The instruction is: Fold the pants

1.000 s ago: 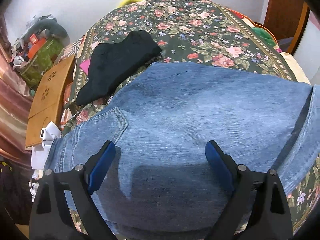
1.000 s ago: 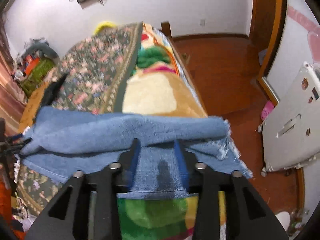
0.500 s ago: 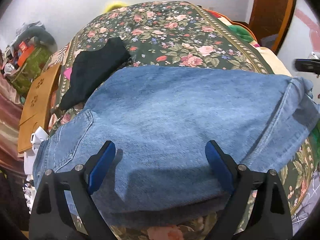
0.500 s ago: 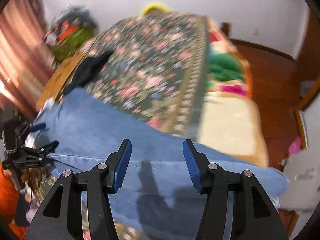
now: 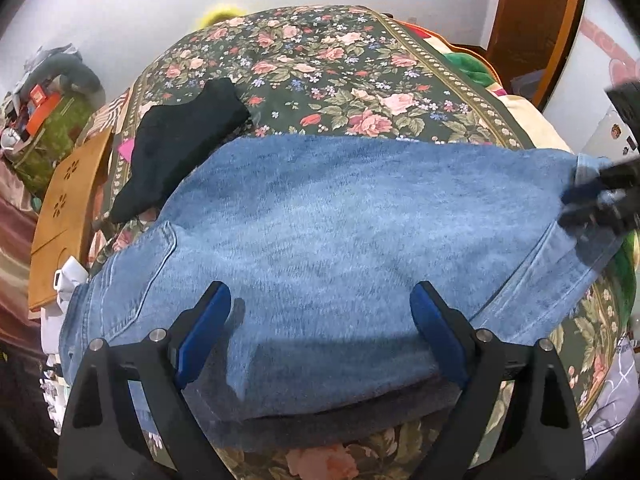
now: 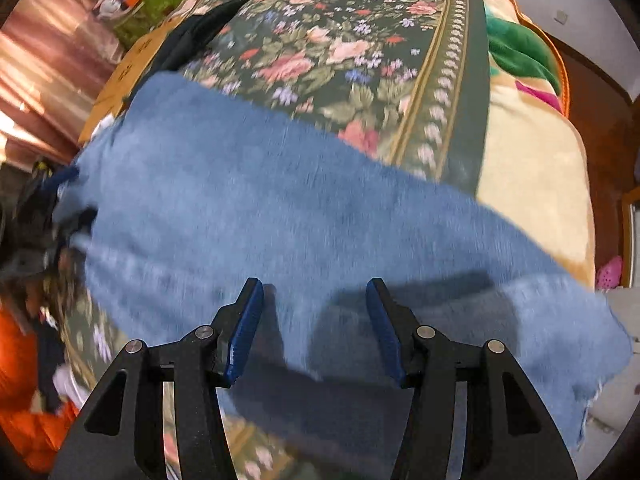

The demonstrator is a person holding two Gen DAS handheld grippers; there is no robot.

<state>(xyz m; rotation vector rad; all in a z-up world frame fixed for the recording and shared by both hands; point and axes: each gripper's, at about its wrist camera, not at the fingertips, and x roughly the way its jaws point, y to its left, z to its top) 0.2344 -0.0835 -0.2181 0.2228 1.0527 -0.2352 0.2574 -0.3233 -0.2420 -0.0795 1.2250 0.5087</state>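
Compared with a second ago, your right gripper [image 6: 314, 328] has let go of the jeans [image 5: 340, 248]: back then its blue pads were pinched on the hem, now they stand apart with nothing between them, hovering above the denim. Your left gripper [image 5: 320, 332] looks the same as before, fingers spread wide over the cloth, not gripping anything. The leg end you were holding up is now lying down on the bed, so the jeans are spread in a long band across the floral bedspread [image 5: 340, 64], with one end hanging off toward the cream blanket [image 6: 532, 184] side. Around it, a black garment [image 5: 180, 140] sits just beside the jeans' far edge at the left, touching or slightly tucked under them, can't tell which. A wooden board [image 5: 64, 216] leans at the bed's left side, and there's clutter against the wall behind it. The jeans themselves are light blue and doubled over, a back pocket showing at the left end, a seam running along the right end, and a darker underlayer peeking out along the near edge. The right view is blurry, so the frayed hem is hard to read.
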